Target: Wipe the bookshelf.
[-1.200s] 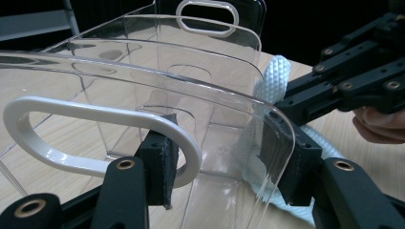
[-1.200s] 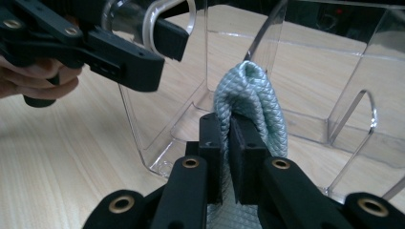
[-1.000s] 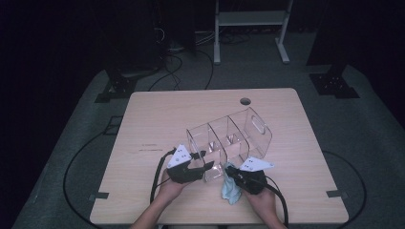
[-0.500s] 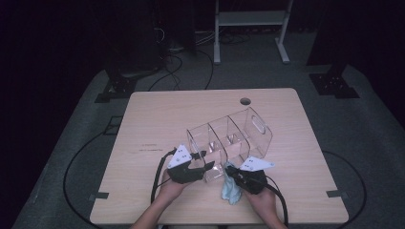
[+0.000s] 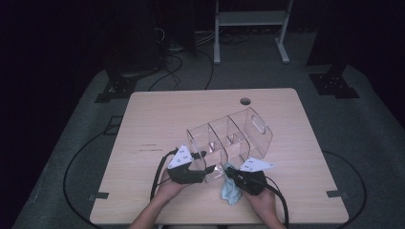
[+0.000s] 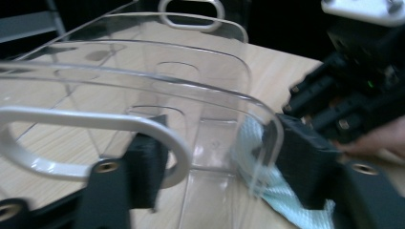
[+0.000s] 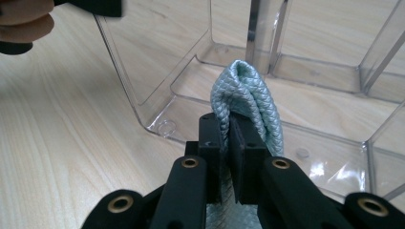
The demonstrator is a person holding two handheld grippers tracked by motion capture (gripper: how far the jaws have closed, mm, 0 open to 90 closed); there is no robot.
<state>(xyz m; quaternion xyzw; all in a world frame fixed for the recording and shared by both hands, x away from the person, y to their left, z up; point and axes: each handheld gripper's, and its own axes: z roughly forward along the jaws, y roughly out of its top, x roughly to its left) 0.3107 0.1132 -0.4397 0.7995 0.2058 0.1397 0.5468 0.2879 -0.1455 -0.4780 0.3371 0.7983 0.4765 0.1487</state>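
Observation:
A clear plastic organizer (image 5: 234, 136) with several compartments and handle cut-outs lies on the wooden table (image 5: 157, 119). My left gripper (image 5: 207, 169) is at its near end. Its jaws have just been opening, and in the left gripper view (image 6: 222, 169) the pads stand apart on either side of the organizer's end wall (image 6: 191, 95) without pressing it. My right gripper (image 5: 229, 172) is shut on a folded pale teal cloth (image 7: 246, 90). It holds the fold against the organizer's clear wall (image 7: 162, 62). The rest of the cloth (image 5: 230, 191) hangs down toward the table.
A round cable hole (image 5: 245, 101) sits near the table's far edge. Black cables (image 5: 157, 176) trail from both grippers toward the front edge. Bare tabletop extends to the left and right of the organizer. Beyond the table, a white stand (image 5: 250, 19) rises from the dark floor.
The left gripper's jaws look slightly wider around the organizer's end. Both hands, the cloth and the organizer have kept their places.

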